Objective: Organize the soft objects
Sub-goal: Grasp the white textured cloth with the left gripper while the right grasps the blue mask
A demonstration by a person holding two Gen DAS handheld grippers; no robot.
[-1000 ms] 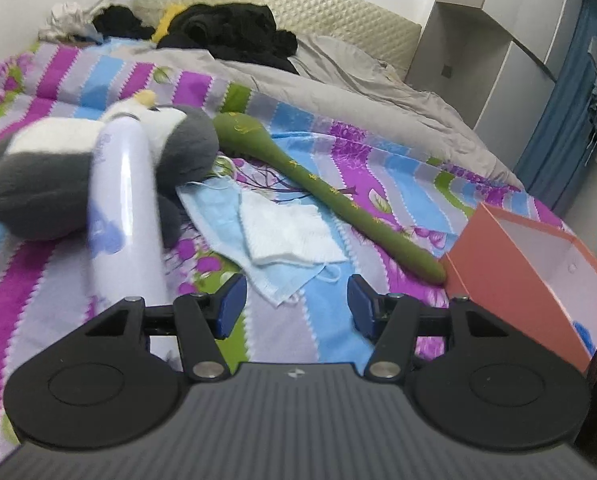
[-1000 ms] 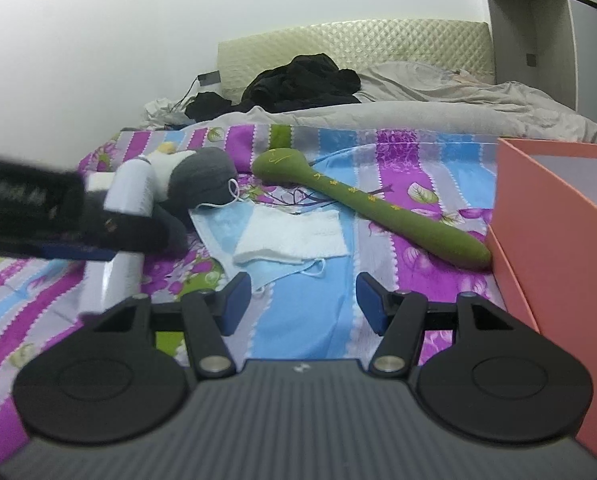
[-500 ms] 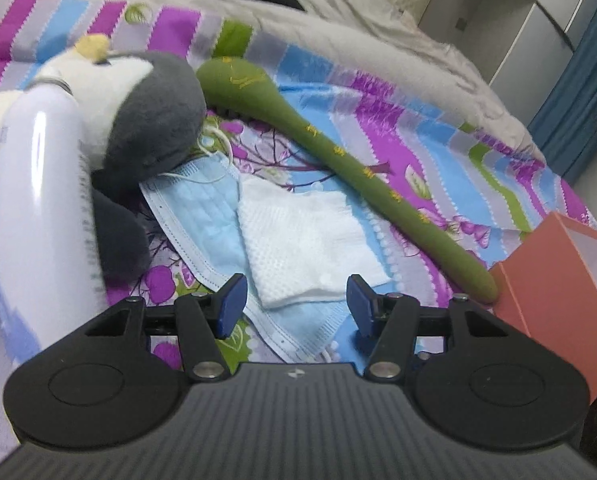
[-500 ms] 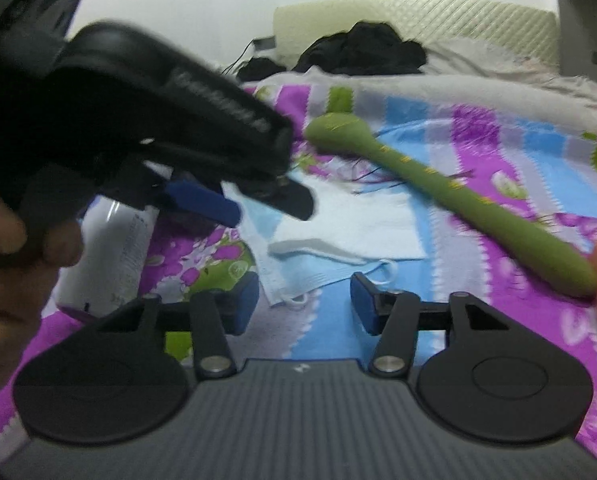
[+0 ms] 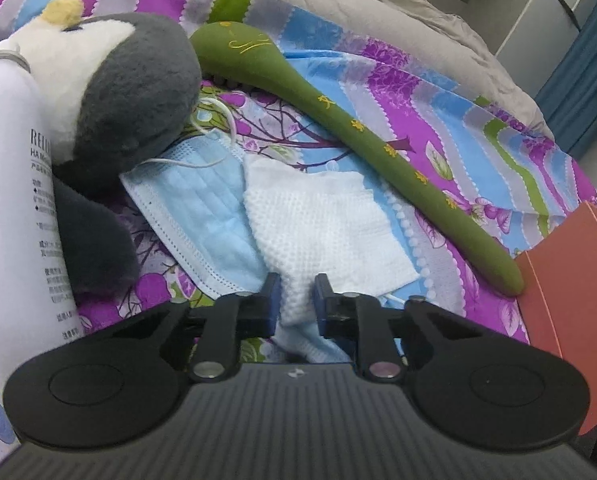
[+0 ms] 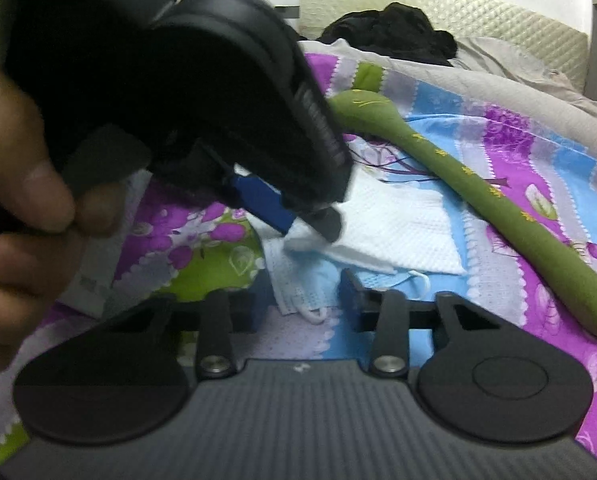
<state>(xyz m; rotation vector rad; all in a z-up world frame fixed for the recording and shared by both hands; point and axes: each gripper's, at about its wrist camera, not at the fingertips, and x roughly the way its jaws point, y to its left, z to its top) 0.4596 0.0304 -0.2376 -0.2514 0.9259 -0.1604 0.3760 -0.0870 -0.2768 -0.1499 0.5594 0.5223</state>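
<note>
- White waffle-textured cloth (image 5: 322, 232) lies flat on the striped bedspread (image 5: 438, 92), overlapping a blue face mask (image 5: 194, 216), between a grey plush toy (image 5: 126, 92) and a long green soft stick (image 5: 378, 144).
- Our left tongs (image 5: 296, 300) have just been closing; narrow now, pads pinching the cloth's near corner, which bunches up between them.
- Our right tongs (image 6: 302, 300) have just been closing too; the mask's edge sits between them, pads not visibly pressing it.

Plush penguin (image 5: 134, 92) and white bottle (image 5: 14, 216) block the left; orange box (image 5: 570, 280) walls the right.
</note>
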